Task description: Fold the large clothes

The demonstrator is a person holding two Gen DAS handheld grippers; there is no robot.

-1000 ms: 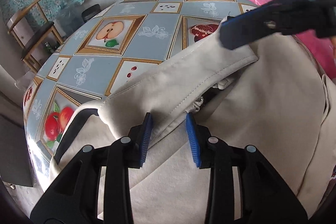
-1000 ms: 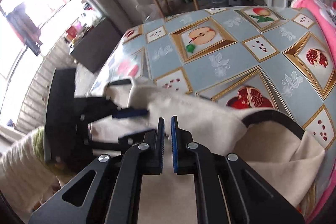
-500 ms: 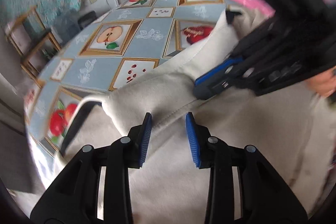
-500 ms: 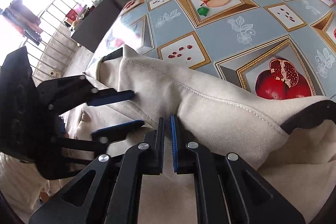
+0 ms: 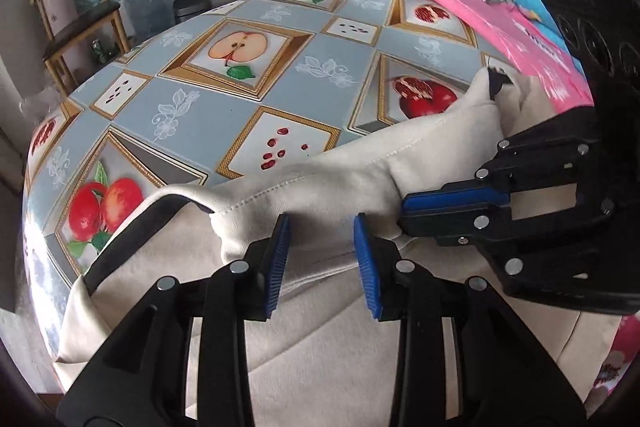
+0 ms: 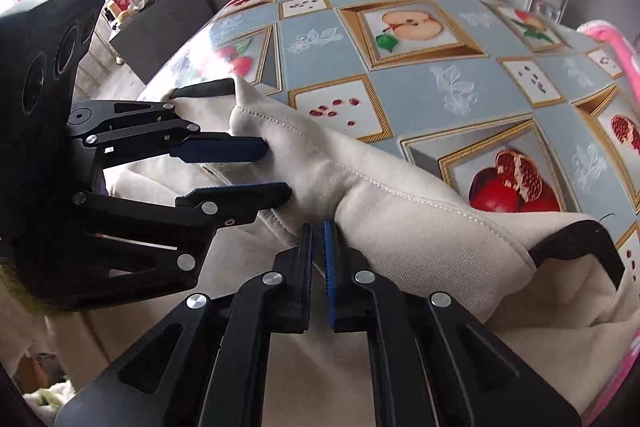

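A: Where is the cream garment (image 5: 328, 339)?
B: It lies bunched across the lower half of both views, on the surface (image 5: 240, 95) with the fruit-print cloth. A thick stitched fold of it runs from lower left toward the right edge in the left wrist view.

A: And the left tongs (image 5: 320, 259)?
B: At the bottom centre of that view, with a gap between the blue pads. In the right wrist view, the left tongs (image 6: 264, 167) come in from the left edge, and the rolled fold sits between the pads; I cannot tell whether they press on it.

A: The right tongs (image 6: 318, 267)?
B: Clenched, pads nearly touching, at the bottom centre of their own view, tips against the fold's underside. In the left wrist view, the right tongs (image 5: 404, 211) reach in from the right edge, their tips at the fold. Whether cloth is pinched, I cannot tell.

A: Anything else?
B: A pink blanket (image 5: 460, 7) lies along the upper right, and a wooden chair (image 5: 76, 23) stands at the upper left.
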